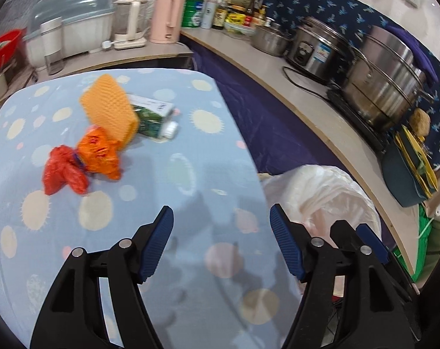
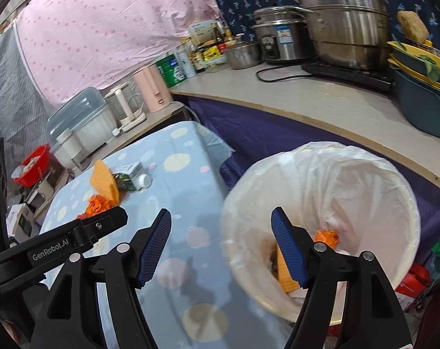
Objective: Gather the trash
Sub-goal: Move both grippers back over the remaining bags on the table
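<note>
On the blue spotted tablecloth (image 1: 161, 192) lie an orange waffle-textured pad (image 1: 109, 107), a green and white carton (image 1: 153, 116) with a white cap, a crumpled orange bag (image 1: 100, 154) and a crumpled red bag (image 1: 63, 171). My left gripper (image 1: 221, 212) hovers open and empty over the cloth, short of this pile. My right gripper (image 2: 221, 215) is open and empty too, above the table's edge beside the white-lined trash bin (image 2: 365, 163). In the bin lie an orange crumpled piece (image 2: 326, 237) and an orange pad (image 2: 285, 273).
A curved counter (image 1: 278, 67) behind the bin carries steel pots (image 1: 386, 87), a rice cooker (image 1: 316, 49), bottles and tins. A pink kettle (image 1: 166, 19), a blender and a dish rack stand on the far counter. Purple cloth hangs below the counter edge.
</note>
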### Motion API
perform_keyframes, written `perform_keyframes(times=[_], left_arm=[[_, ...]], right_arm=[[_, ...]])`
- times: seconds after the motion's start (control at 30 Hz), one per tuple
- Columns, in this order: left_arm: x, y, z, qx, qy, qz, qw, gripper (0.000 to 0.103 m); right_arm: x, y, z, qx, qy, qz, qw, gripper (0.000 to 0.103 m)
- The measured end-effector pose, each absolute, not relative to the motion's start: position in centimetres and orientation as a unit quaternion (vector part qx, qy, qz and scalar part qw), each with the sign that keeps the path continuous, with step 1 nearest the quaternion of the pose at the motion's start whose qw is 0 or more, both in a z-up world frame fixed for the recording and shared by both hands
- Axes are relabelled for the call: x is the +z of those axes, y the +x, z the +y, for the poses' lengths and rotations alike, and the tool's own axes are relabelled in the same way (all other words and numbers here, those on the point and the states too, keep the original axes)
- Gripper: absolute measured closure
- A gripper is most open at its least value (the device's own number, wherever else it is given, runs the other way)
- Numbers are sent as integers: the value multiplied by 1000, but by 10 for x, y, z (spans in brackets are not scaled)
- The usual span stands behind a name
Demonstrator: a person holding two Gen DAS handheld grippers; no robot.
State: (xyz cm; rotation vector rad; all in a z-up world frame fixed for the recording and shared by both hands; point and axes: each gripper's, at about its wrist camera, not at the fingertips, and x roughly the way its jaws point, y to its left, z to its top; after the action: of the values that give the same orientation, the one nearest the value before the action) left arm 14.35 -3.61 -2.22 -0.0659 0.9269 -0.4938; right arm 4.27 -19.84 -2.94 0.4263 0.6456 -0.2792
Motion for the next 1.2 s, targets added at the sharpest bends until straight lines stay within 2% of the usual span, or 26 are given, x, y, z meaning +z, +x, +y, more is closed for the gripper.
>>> perform_keyframes(times=[0.13,0.23,0.43,0.53,1.1,1.2], left_arm=[[-27,156,-1,-202,-42,445,872,38],[-31,164,23,-175,-50,448,875,32],[-41,176,70,-125,-58,456,879,32],[-46,181,91,-101,-63,459,880,25],[-72,209,162,-39,-79,472,877,25],[-76,214,169,-36,-85,477,874,21]], right_arm=[[-33,61,-172,-113,197,325,918,34],[-35,73,-153,-97,193,332,918,33],[-40,98,-118,-65,179,347,918,33],[-43,109,-103,-53,174,355,917,33],[-67,174,-41,-6,158,397,904,33],[-70,188,-35,-4,152,400,904,33]])
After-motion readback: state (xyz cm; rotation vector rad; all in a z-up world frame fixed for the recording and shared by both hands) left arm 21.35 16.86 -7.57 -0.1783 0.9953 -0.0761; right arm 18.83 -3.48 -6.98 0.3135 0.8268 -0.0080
